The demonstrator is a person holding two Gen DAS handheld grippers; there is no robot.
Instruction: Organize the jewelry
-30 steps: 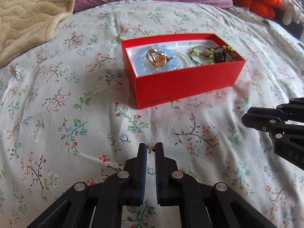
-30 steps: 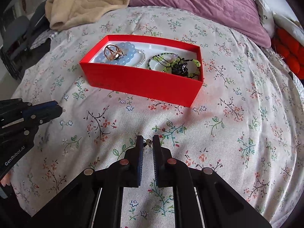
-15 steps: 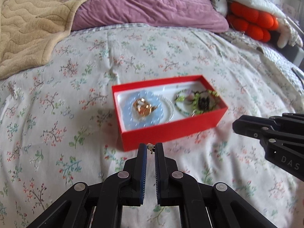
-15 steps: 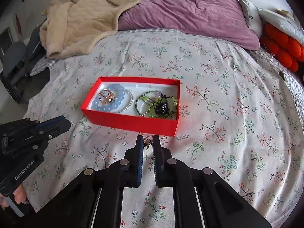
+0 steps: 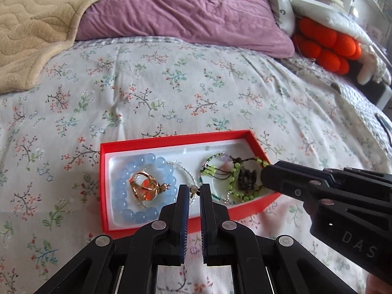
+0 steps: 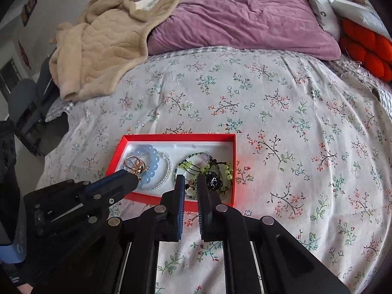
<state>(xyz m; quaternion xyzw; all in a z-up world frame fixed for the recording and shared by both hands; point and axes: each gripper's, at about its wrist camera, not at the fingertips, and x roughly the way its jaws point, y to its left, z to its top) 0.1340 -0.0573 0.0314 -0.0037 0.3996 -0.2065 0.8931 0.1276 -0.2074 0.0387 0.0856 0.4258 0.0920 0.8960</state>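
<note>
Jewelry lies gathered in an open red box (image 5: 152, 144) with a white liner, set on a bed under a pale floral sheet (image 5: 171, 93). Behind it a purple duvet (image 5: 196, 12) is heaped across the head of the bed, a beige quilted blanket (image 6: 103, 49) is crumpled to the left, and an orange bobbled cushion (image 5: 328, 46) sits at the right under white bedding. In the right wrist view the floor and a dark chair show past the bed's left edge.

Inside the box, on the left, a pale blue bead bracelet (image 5: 137, 171) rings a gold openwork ornament (image 5: 145, 186) with something orange inside. A thin clear-bead strand (image 6: 166, 169) curves beside it. On the right lies a tangle of green beaded bracelets (image 5: 235, 174) with dark cord and a dark charm.

Both tools hover over the near side of the box. The left gripper (image 5: 194, 191) has its jaws drawn nearly together on a tiny metal piece (image 5: 194, 189), possibly an earring; the view is too small to be sure. The right gripper (image 6: 190, 183) pinches a similar small piece (image 6: 191, 183) the same way.
</note>
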